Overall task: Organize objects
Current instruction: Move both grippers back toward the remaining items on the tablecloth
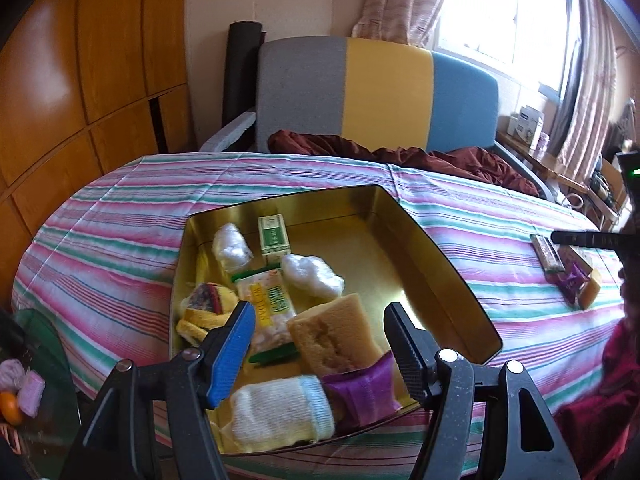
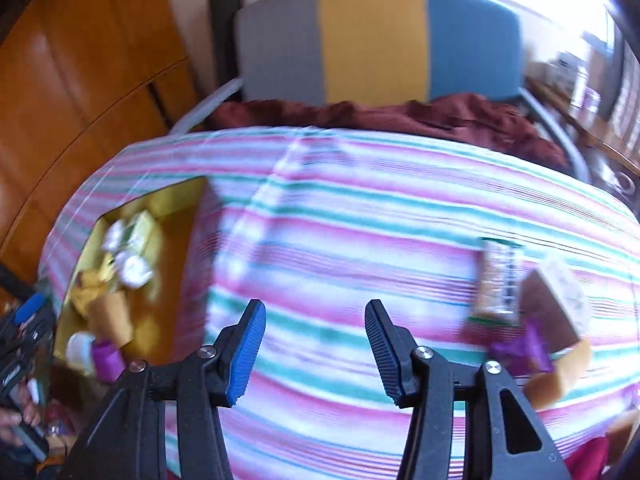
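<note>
Tin (image 1: 452,280) is holding most items already; I'm hovering left tongs (image 1: 320,320) over it, parted and empty, and swinging right tongs (image 2: 316,320), empty too, toward leftover snacks (image 2: 516,304) on the bench (image 2: 340,220); judging a grasp is coming next.

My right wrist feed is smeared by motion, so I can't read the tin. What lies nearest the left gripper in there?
Observer: A rolled white sock with a blue cuff lies at the near edge of the gold tin, beside a purple packet.
Operator: Is the left gripper holding any of it?
Observer: No. The left gripper hangs open over the yellow sponge, gripping nothing.
Operator: Anything green inside?
Observer: A small green box sits near the tin's far wall.
</note>
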Tool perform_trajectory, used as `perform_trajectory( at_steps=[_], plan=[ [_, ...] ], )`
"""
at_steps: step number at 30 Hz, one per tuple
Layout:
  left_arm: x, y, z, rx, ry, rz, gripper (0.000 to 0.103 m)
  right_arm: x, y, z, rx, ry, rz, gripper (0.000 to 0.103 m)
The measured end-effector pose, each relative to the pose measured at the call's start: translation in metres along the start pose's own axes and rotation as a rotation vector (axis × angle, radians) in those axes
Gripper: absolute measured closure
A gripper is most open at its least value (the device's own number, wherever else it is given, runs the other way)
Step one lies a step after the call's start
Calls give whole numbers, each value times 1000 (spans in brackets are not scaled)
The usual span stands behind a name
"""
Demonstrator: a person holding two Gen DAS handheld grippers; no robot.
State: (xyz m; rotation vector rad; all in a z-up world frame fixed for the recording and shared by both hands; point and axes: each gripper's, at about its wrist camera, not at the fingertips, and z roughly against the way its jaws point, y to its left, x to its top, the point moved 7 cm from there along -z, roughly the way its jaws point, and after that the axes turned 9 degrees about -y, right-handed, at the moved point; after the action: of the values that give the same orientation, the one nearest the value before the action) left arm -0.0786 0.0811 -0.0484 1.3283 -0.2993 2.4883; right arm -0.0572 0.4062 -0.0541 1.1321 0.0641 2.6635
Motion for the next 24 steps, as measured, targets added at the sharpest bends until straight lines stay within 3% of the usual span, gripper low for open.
perform_trajectory(
  at_steps=[6, 12, 17, 19, 24],
  plan=[
    [2, -34, -5, -44, 9, -63, 35, 20, -92, 9, -192, -85, -115, 50],
    [6, -69, -12, -86, 18, -128, 35, 8, -169, 12, -320, -143, -297, 45],
    [6, -102, -22, -132, 34, -180, 35, -1, -206, 17, -309, -146, -500, 42],
    [5, -116, -27, -149, 43, -199, 35, -7, -213, 16, -291, -131, -563, 35],
    [3, -155, -39, -208, 62, -249, 35, -13, -223, 19, -286, -133, -642, 34]
  ],
)
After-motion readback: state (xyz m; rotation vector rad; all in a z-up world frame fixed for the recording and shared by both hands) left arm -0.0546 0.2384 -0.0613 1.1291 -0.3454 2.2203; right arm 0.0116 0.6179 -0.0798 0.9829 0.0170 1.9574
